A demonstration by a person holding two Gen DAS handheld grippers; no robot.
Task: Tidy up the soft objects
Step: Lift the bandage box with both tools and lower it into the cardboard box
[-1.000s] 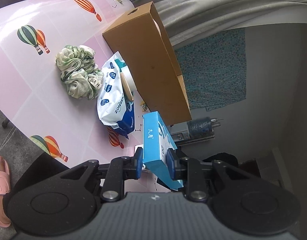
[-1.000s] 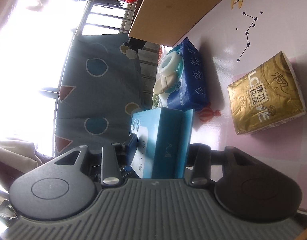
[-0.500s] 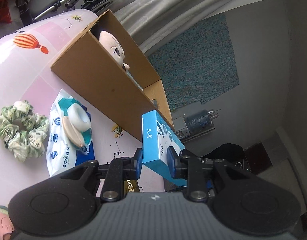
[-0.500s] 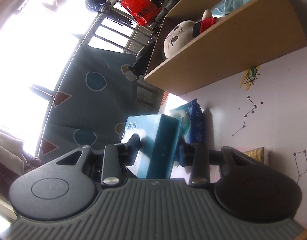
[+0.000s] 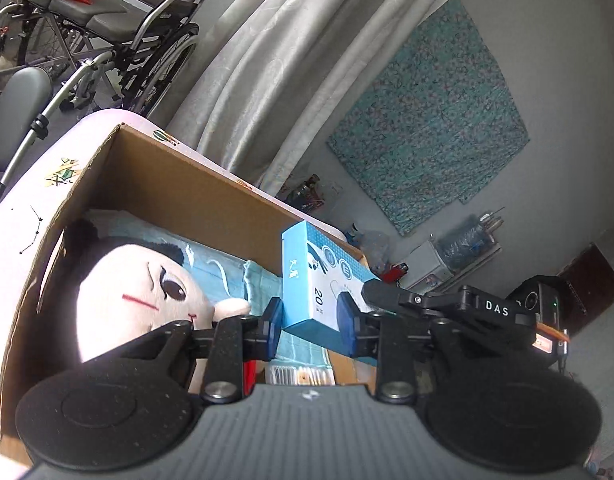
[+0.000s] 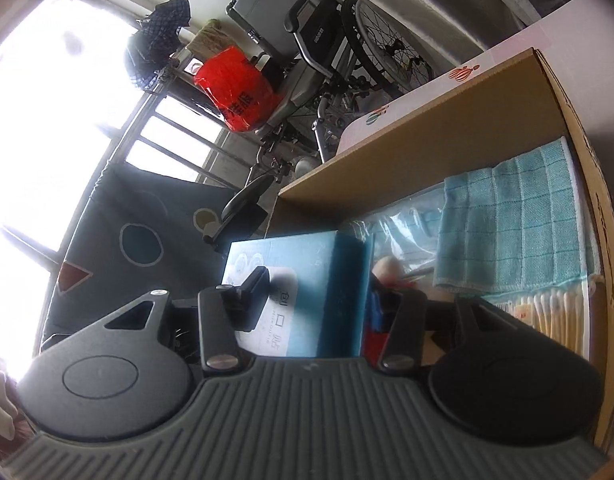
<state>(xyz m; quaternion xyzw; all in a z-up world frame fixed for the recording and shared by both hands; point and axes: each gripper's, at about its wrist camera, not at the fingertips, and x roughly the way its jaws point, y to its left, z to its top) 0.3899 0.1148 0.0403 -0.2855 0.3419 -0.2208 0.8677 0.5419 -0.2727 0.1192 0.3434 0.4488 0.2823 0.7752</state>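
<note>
A light blue carton (image 5: 319, 280) hangs over the open cardboard box (image 5: 179, 184) with both grippers on it. My left gripper (image 5: 309, 326) has its blue pads against the carton's narrow sides, and its jaws are opening. One of the right gripper's fingers (image 5: 381, 294) lies on the carton's far face. In the right wrist view my right gripper (image 6: 331, 296) spans the carton (image 6: 307, 280) with its jaws opening. In the cardboard box (image 6: 427, 128) lie a plush doll (image 5: 135, 292), a blue checked towel (image 6: 507, 220) and a pack of cotton swabs (image 6: 555, 316).
The cardboard box stands on a pink table (image 5: 35, 200) printed with balloons. Beyond the table are a wheelchair (image 5: 119, 40), a red bag (image 6: 235, 88) and grey curtains (image 5: 291, 60). A patterned cloth (image 5: 427, 120) hangs on the wall.
Both grippers have carried the blue carton up from the table, past the wipes and scrunchie, to above the open cardboard box. The doll and towel inside now show.
</note>
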